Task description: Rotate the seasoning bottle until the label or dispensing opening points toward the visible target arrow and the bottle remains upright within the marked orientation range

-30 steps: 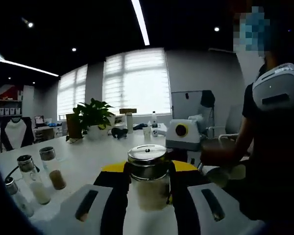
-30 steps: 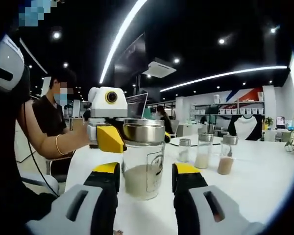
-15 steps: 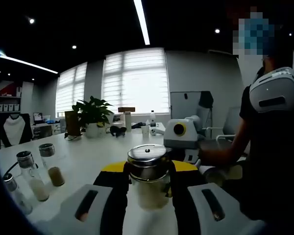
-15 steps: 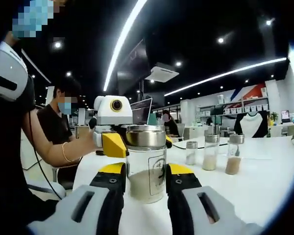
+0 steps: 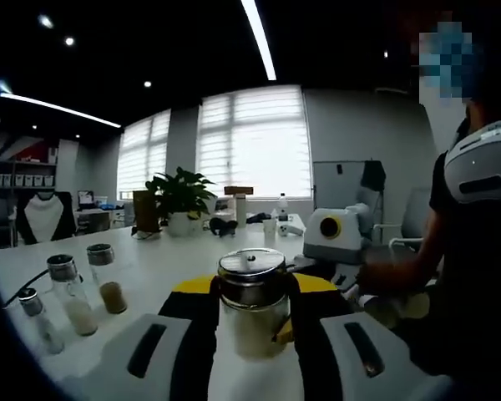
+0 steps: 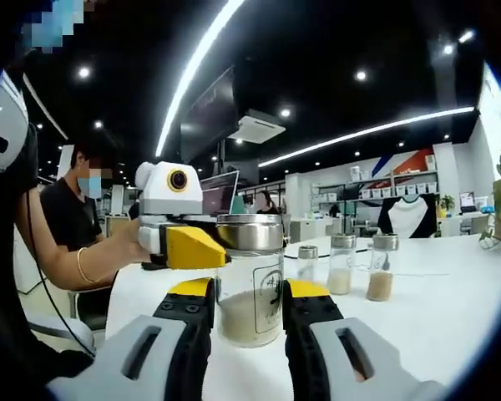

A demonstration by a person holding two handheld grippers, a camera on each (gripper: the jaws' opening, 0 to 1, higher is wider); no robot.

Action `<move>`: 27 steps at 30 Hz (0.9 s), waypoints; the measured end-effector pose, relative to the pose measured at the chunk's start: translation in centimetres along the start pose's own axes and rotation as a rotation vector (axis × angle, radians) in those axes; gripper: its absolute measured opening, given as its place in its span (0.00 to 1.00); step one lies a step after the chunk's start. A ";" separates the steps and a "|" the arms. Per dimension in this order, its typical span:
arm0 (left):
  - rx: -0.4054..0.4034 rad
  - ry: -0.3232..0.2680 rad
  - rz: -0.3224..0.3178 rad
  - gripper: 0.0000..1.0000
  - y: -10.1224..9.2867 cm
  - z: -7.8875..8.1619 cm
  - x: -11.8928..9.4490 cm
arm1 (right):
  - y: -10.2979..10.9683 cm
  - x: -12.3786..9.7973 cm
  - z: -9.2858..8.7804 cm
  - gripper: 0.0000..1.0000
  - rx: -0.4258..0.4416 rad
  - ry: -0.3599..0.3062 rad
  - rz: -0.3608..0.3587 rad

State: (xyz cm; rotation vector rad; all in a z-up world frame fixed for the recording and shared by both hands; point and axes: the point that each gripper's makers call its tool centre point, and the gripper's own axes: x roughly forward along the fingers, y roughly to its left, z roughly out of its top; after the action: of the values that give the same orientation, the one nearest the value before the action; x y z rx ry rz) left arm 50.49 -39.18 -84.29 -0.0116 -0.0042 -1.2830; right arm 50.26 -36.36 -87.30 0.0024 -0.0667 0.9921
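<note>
— What was changed since a second ago?
— Little: the seasoning bottle (image 6: pixel 250 280) has stayed upright on the white surface (image 6: pixel 417 317), squeezed by both claws. The right claw (image 6: pixel 245 311) was closed onto the glass; the left claw (image 5: pixel 252 311) is kept shut on it.
— How should it be turned?
— Slowly, kept level — no arrow can be seen.

Your right gripper (image 6: pixel 247 311) has both jaws pressed against the seasoning bottle (image 6: pixel 250 280), low on the glass. Your left gripper (image 5: pixel 253 316) straddles it from the opposite side, jaws apparently touching it too.
</note>
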 end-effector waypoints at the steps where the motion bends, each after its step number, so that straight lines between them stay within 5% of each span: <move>1: -0.007 0.000 0.010 0.36 0.2 -0.1 0.1 | -0.1 0.1 -0.2 0.29 -0.005 0.001 -0.012; 15: -0.090 -0.033 0.207 0.38 2.3 -0.5 0.3 | -1.5 0.8 -0.6 0.29 -0.031 -0.026 -0.173; 22: -0.076 -0.026 0.424 0.40 3.9 -1.1 -0.5 | -2.2 1.2 -1.1 0.29 -0.100 -0.042 -0.290; 27: -0.078 -0.012 0.413 0.50 3.2 -2.0 0.2 | -2.0 1.4 -1.5 0.29 -0.087 -0.051 -0.316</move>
State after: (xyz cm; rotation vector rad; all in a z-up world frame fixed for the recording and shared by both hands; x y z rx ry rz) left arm 53.66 -38.52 -86.31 -0.0829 0.0361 -0.8691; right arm 52.76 -36.17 -88.70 -0.0401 -0.1518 0.6724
